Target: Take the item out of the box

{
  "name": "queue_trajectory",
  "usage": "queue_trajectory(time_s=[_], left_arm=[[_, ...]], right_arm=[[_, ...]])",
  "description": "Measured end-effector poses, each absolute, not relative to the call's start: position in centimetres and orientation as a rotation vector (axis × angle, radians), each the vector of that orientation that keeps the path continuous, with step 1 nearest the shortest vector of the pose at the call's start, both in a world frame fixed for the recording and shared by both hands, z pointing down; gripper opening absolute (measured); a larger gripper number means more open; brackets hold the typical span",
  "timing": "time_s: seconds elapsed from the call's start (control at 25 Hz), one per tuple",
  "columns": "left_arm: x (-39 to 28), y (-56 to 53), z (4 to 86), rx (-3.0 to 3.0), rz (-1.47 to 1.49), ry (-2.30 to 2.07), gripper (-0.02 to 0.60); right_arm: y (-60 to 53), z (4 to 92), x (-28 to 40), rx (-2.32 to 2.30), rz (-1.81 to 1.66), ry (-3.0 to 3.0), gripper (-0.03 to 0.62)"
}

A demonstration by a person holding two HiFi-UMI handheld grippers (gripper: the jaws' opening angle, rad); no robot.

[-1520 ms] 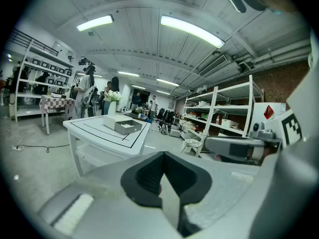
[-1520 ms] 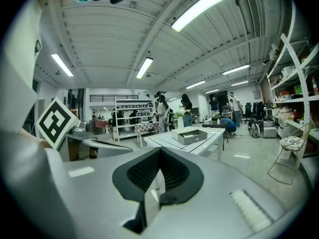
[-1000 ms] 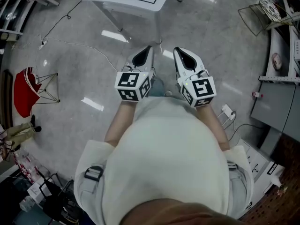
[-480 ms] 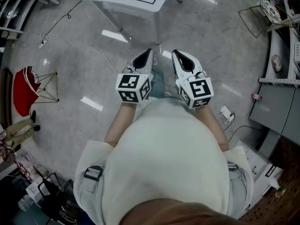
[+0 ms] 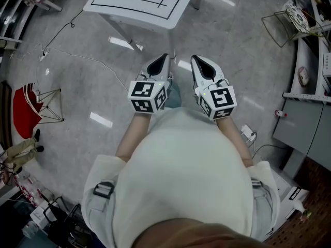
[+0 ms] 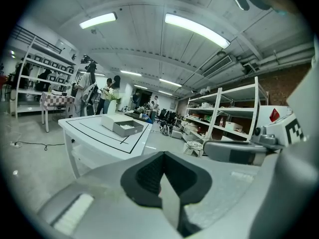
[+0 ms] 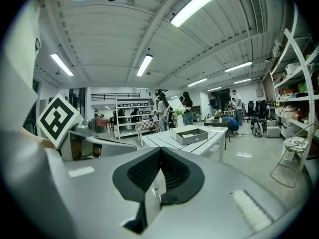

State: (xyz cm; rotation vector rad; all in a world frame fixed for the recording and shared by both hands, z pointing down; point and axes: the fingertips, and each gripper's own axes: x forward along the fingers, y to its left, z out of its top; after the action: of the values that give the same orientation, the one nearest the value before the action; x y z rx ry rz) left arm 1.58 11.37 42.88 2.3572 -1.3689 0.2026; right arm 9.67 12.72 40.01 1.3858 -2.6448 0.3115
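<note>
A white table (image 5: pixel 139 4) with black outline tape stands ahead at the top of the head view. On it sits a shallow grey-and-white box (image 6: pixel 122 125), open, with something pale inside that is too small to make out; the box (image 7: pixel 191 135) shows in the right gripper view too. My left gripper (image 5: pixel 164 54) and right gripper (image 5: pixel 195 56) are held side by side in front of the person's torso, over bare floor and well short of the table. The left gripper (image 6: pixel 162 156) and right gripper (image 7: pixel 159 151) are both shut with nothing between their jaws.
A red seat (image 5: pixel 26 110) and a floor cable (image 5: pixel 77 56) lie to the left. A grey cabinet (image 5: pixel 305 123), a power strip (image 5: pixel 248 133) and a wire stand (image 5: pixel 289 14) are on the right. Shelving (image 6: pixel 229 118) and people (image 6: pixel 107 96) are beyond the table.
The table has slid further into the top of the head view and the floor has shifted down. Both grippers keep the same pose in front of the torso.
</note>
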Motion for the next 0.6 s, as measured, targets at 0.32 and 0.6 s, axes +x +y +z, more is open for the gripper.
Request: queue_trajectory(time_s=[0.32, 0.6], left_arm=[[0.5, 3.9, 42.5, 2.370, 0.208, -1.354, 0.000], [-1.0, -2.4, 41.3, 2.377, 0.197, -1.340, 0.000]], right_arm=[[5.5, 39.7, 7.8, 1.353, 0.315, -2.656, -0.009], [-0.8, 38.7, 6.4, 1.360, 0.319, -2.654, -0.009]])
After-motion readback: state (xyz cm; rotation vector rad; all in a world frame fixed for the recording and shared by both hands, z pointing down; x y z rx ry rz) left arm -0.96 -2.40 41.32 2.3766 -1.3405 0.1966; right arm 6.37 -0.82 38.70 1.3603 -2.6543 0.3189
